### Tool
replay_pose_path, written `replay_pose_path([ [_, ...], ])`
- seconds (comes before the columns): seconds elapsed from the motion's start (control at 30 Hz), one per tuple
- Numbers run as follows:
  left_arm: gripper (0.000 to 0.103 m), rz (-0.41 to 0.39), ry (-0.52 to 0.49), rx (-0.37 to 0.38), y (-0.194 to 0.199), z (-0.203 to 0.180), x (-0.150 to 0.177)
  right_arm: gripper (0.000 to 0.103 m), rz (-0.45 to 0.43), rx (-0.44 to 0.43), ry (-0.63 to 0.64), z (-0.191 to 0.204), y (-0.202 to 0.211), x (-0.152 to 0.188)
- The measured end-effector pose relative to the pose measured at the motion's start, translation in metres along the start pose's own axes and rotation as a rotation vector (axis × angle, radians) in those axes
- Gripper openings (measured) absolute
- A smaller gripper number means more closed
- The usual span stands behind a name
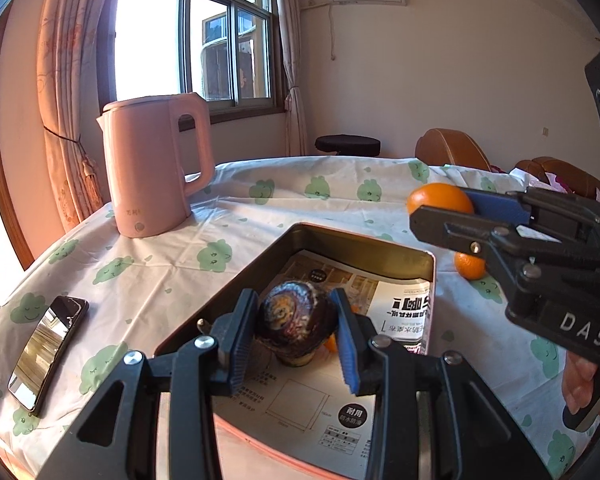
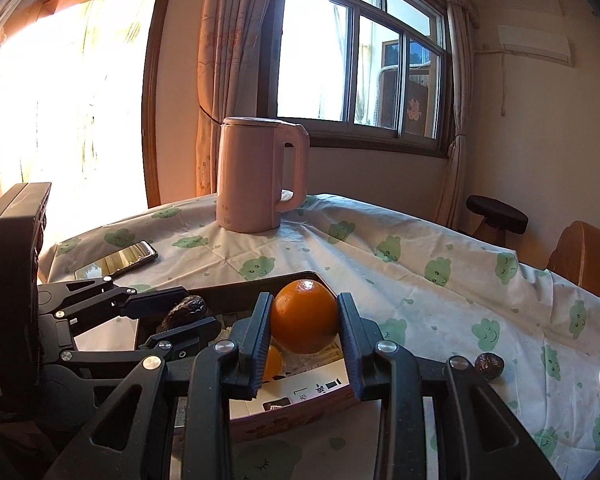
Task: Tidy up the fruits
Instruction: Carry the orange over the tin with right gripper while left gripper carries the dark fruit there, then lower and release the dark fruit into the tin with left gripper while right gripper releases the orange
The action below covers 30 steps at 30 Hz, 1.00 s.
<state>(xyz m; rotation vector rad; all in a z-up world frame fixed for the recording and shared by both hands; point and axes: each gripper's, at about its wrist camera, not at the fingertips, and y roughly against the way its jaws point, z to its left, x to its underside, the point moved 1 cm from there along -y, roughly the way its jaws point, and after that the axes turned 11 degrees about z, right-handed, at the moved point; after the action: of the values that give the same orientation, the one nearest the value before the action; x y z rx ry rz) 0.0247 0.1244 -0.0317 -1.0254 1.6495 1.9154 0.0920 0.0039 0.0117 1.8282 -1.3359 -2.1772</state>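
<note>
1. Gripping a dark, wrinkled fruit, the left gripper is holding it low in the centre of the left wrist view, over the paper-lined tin; the blue pads are pressing on both flanks.
2. Clamping an orange, the right gripper is carrying it at lower centre of the right wrist view, above the tin's far corner.
3. Handling-wise, the orange is looking firm, round and smooth-skinned, so it is likely rolling once released; pads across its widest girth are suiting it best.
4. Looking softer and lighter, the dark fruit is probably bruising under hard pressure, though its kind is hard to tell from these views; a gentle hold across its middle is seeming wise.
5. Sitting inside the tin is a smaller orange, partly hidden behind the right gripper's finger.
6. Waiting on the tablecloth are another orange at right in the left view and a second dark fruit at lower right in the right view.
</note>
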Motion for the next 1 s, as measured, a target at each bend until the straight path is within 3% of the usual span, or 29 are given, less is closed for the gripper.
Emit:
replay_pose_path([
  [1.0, 0.04, 0.093, -0.042, -0.003, -0.022, -0.003, 0.01, 0.034, 0.126, 0.011, -0.012, 0.007, -0.043, 0.015],
])
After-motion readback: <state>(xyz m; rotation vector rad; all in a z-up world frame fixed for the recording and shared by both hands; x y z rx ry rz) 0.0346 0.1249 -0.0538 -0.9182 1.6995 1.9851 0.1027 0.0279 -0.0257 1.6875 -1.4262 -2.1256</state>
